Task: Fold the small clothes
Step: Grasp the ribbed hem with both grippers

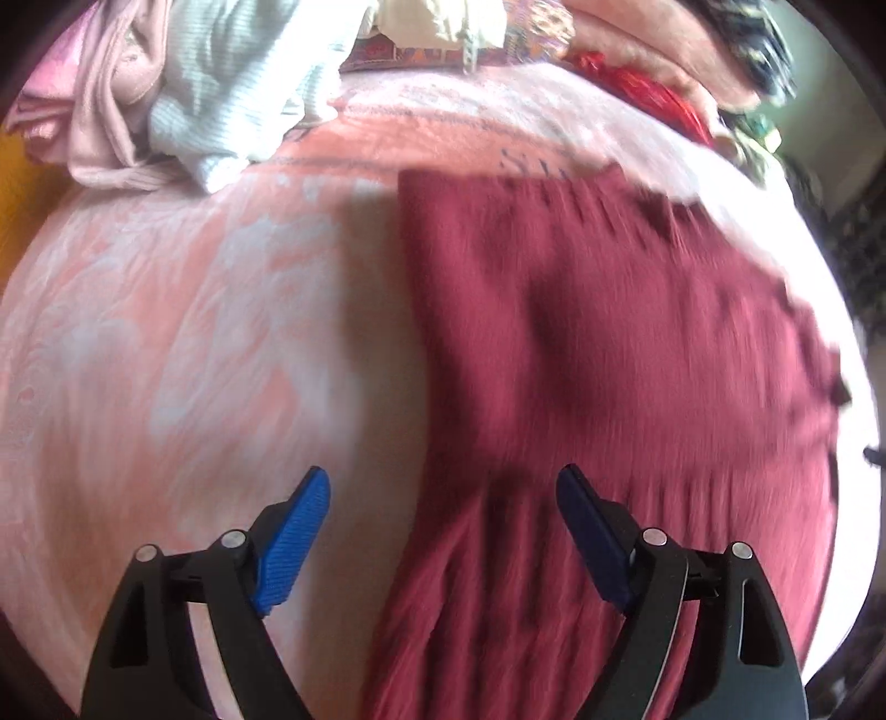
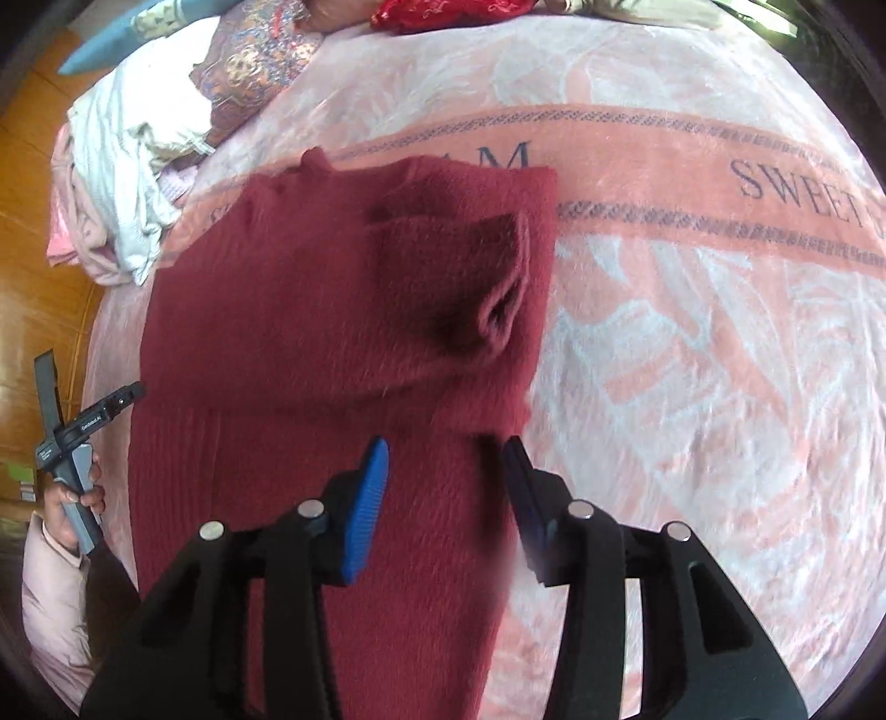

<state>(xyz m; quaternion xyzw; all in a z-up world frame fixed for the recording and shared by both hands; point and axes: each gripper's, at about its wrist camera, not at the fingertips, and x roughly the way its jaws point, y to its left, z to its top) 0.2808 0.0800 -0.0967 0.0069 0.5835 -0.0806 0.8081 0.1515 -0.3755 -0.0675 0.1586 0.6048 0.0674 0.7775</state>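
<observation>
A dark red knitted garment (image 2: 332, 310) lies flat on the pink blanket, with a sleeve folded over its upper part (image 2: 459, 277). It also shows in the left wrist view (image 1: 609, 360), blurred. My left gripper (image 1: 443, 487) is open and empty, hovering above the garment's left edge. My right gripper (image 2: 446, 459) is open and empty, above the garment's lower right part. The left gripper and the hand holding it also show at the left edge of the right wrist view (image 2: 72, 437).
A pile of pink and white clothes (image 1: 166, 111) sits at the far left of the bed, also seen in the right wrist view (image 2: 127, 166). Patterned and red fabrics (image 2: 443, 11) lie at the far edge. The pink blanket (image 2: 692, 332) stretches right. A wooden floor (image 2: 33, 249) lies left.
</observation>
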